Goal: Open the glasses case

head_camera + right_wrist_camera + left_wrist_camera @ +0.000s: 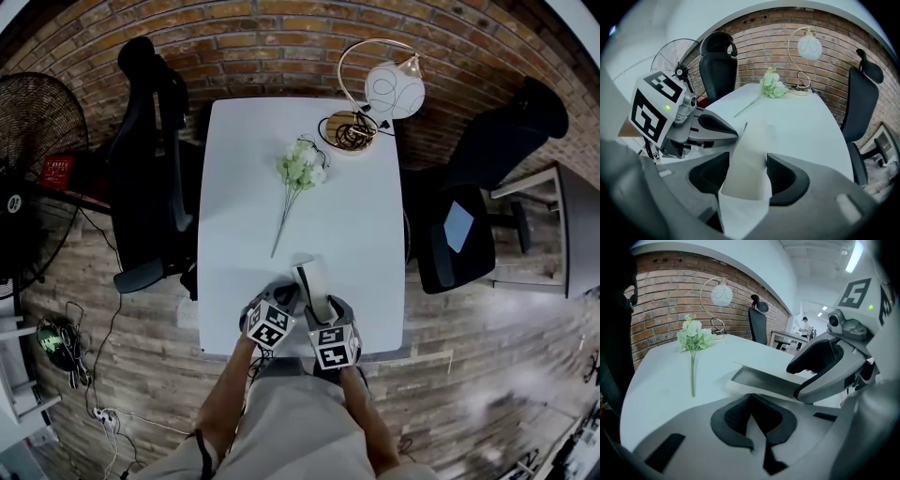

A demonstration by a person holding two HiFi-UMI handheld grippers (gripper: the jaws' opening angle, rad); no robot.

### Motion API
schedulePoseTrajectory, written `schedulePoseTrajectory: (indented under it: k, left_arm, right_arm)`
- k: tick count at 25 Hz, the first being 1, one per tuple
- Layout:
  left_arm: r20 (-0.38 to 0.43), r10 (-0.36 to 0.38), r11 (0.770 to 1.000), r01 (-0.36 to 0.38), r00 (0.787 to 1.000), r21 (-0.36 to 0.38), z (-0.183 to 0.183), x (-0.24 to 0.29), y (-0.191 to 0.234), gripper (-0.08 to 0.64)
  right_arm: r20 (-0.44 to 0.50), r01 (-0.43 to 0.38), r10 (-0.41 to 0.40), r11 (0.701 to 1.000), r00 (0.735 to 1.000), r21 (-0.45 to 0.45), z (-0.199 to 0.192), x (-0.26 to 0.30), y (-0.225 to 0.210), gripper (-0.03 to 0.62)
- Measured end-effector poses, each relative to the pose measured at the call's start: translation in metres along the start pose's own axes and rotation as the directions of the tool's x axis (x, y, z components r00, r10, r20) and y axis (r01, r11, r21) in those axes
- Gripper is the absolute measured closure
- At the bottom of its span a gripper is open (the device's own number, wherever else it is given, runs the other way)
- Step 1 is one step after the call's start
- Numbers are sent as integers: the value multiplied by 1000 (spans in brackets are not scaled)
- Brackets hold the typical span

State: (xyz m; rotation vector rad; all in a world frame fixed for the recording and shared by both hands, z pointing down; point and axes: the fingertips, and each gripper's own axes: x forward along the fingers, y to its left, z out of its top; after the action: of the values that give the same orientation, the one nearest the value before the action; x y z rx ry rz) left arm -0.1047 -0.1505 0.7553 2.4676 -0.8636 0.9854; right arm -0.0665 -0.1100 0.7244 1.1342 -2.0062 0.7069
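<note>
A pale grey-white glasses case [312, 279] lies near the front edge of the white table [300, 187]. In the right gripper view the case [750, 154] fills the gap between the two dark pads of my right gripper [747, 174], which is shut on its near end. My left gripper [281, 292] sits just to the left of the case, its pads closed together with nothing between them [751, 416]. In the left gripper view the case [761, 380] shows a flat upper flap over a lower tray, with a finger of the right gripper [820, 359] above it.
A sprig of pale green flowers [300, 169] lies mid-table. A gold arc lamp with a white globe [394, 89] stands at the far right corner. Black office chairs [150, 159] [469, 216] flank the table, with a fan [33, 159] at the left. A brick wall stands behind.
</note>
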Motion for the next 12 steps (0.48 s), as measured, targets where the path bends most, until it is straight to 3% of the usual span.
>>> schedulePoseTrajectory:
  k: [12]
  left_arm:
    - [4,-5,1000,6,1000,-5,0,0,1,555]
  right_arm:
    - [25,-1,0,998,1000,59,4,-9,-6,378]
